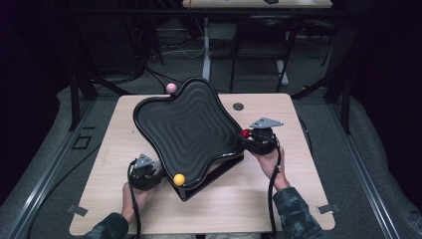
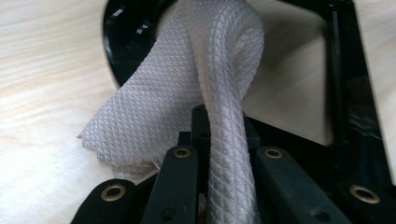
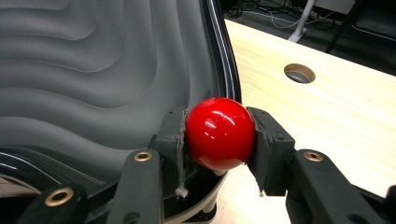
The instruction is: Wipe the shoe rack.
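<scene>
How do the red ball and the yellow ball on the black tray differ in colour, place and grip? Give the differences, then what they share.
The red ball sits at the tray's right edge, the yellow ball at its near corner. The right gripper clamps the red ball between its pads; the yellow ball stands free, while the left gripper beside it pinches a white cloth. Both are glossy round knobs on the tray's rim.

Wavy tray (image 1: 186, 127): tilted on its stand, centre of the table (image 1: 109, 189). Ball knobs on tray rim: one at far edge (image 1: 171, 87), one at near edge (image 1: 179, 179), one at right edge (image 3: 219, 133) between the right gripper (image 1: 247, 134) jaws. Left gripper (image 1: 161, 175): near-left of tray, clamping a cloth (image 2: 205, 93). Table hole (image 1: 238, 106): behind the right gripper.
</scene>
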Demonstrator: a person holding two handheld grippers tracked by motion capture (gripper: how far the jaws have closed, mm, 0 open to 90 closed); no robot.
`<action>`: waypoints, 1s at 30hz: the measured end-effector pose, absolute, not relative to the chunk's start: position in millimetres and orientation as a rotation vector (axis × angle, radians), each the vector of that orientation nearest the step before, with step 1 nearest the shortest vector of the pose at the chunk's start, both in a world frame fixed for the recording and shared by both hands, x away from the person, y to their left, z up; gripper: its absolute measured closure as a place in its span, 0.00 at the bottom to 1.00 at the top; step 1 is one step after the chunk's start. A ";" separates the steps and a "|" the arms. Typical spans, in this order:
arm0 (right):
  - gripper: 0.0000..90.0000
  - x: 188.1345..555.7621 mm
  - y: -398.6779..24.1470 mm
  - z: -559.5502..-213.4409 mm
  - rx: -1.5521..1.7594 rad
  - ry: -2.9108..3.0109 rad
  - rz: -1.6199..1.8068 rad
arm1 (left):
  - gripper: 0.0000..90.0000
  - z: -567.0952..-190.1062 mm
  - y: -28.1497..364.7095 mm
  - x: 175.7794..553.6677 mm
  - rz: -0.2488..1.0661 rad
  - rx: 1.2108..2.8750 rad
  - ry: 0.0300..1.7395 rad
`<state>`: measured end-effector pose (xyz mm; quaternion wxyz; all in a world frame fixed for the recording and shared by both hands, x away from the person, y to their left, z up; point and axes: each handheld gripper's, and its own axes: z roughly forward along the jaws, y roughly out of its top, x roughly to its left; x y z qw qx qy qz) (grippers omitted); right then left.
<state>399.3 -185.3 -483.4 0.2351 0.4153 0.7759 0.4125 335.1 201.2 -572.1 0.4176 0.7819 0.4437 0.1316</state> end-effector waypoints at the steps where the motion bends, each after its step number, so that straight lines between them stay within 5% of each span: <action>1: 0.67 399.3 -185.3 -483.3 1.140 2.130 1.132 | 0.92 -572.4 199.7 332.3 0.327 1.962 1.104; 18: 0.67 399.0 -184.7 -483.2 1.138 2.132 1.130 | 0.93 -577.0 175.6 289.4 0.215 1.942 1.027; 30: 0.67 399.0 -184.4 -483.3 1.136 2.131 1.125 | 0.93 -577.6 184.7 298.6 0.310 1.936 1.064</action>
